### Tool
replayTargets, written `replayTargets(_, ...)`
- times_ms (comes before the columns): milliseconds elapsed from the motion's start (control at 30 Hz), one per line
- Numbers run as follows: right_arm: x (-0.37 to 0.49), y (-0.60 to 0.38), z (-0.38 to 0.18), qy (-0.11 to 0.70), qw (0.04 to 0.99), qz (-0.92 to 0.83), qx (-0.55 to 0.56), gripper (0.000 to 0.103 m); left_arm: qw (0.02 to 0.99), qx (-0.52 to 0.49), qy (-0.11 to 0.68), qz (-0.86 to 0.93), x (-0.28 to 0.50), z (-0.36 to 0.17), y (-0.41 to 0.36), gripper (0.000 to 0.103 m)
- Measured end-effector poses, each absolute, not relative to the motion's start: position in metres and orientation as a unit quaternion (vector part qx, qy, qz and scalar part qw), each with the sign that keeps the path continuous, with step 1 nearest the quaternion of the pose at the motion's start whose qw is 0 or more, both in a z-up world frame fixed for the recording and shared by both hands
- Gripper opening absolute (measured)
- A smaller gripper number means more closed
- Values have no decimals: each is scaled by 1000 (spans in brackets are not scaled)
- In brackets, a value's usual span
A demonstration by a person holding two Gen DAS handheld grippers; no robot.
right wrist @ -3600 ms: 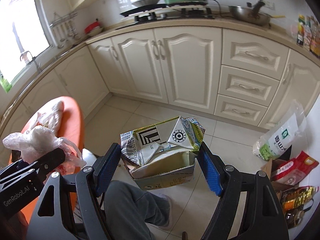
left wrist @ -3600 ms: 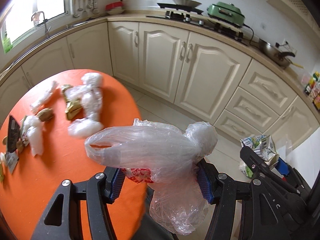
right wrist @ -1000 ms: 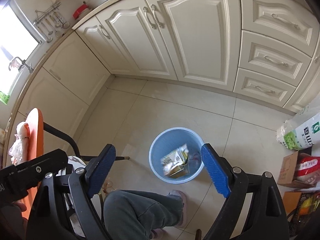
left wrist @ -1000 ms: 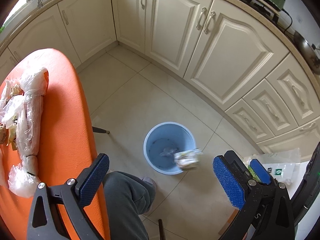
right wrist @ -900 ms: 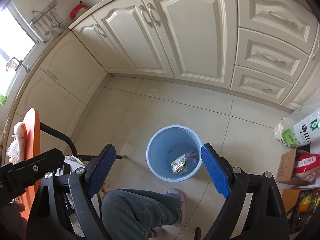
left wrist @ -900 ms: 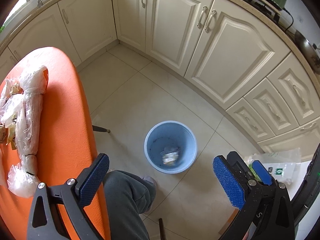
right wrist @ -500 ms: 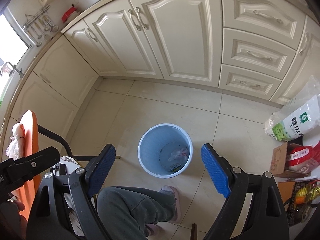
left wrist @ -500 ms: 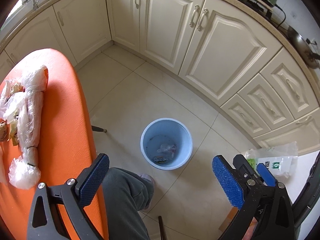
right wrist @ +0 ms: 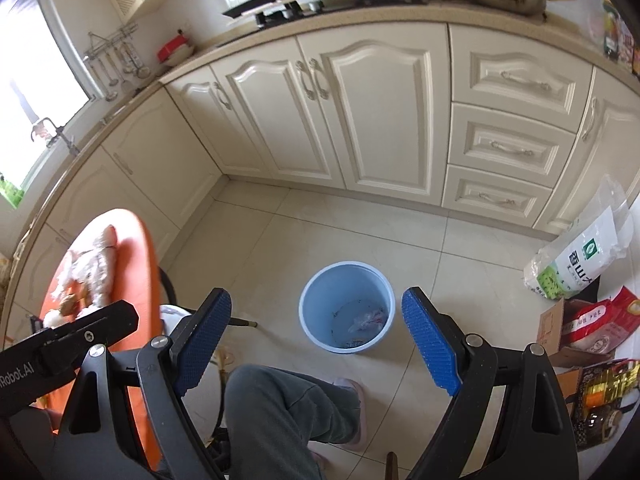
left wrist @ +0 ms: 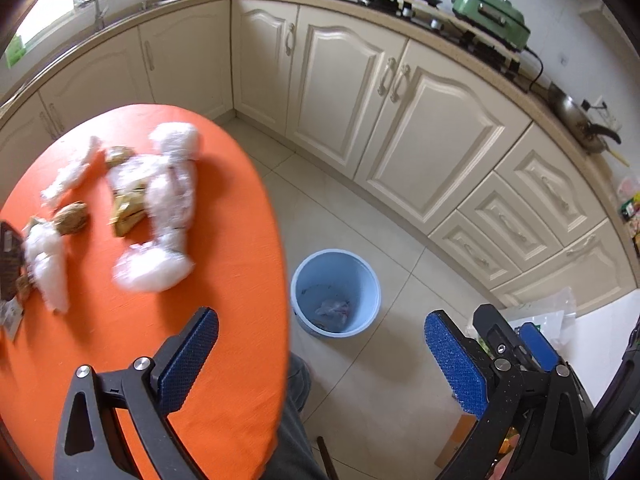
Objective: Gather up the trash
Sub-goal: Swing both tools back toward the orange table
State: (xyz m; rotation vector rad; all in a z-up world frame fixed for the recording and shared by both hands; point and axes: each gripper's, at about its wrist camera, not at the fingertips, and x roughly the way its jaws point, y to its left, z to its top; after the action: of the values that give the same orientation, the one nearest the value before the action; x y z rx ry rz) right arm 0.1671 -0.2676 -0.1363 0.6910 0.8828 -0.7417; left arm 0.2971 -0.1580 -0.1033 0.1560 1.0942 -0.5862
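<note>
Counting the trash on the orange table [left wrist: 224,248]: three clear plastic wraps, two brown nut-like lumps, one gold wrapper and a dark packet cut off at the 9 o'clock edge. The largest plastic wrap [left wrist: 168,200] is a long crinkled white bundle, knotted into bulges, blurred in the left wrist view; the gold wrapper [left wrist: 128,210] lies touching its left side. One smaller wrap [left wrist: 48,268] sits at 9 o'clock and one thin wrap [left wrist: 70,176] at 10 o'clock. One blue bin [right wrist: 347,306] stands on the tiled floor near the table's edge, holding a crumpled clear bag [right wrist: 366,320] with red print and some dark scraps. Two grippers show. The left gripper [left wrist: 320,356] has its jaws spread wide with nothing between them; the right gripper [right wrist: 316,338] likewise gapes empty above the bin. One grey-trousered leg [right wrist: 288,412] shows at 6 o'clock.
</note>
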Motion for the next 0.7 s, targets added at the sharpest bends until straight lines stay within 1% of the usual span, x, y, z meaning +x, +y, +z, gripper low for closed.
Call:
replayTargets(133, 176, -234, -114, 401, 801, -329, 300, 90, 827, 48, 493, -265, 280, -83, -97, 101)
replayTargets(333, 194, -187, -96, 391, 826, -296, 278, 92, 860, 14, 458, -224, 252, -52, 8, 101)
replayTargets(500, 221, -154, -92, 400, 838, -267, 258, 93, 885, -18, 437, -160, 232, -41, 87, 101)
replayTargets(700, 258, -115, -92, 419, 852, -218, 228, 93, 893, -59, 436, -95, 223, -36, 151, 101)
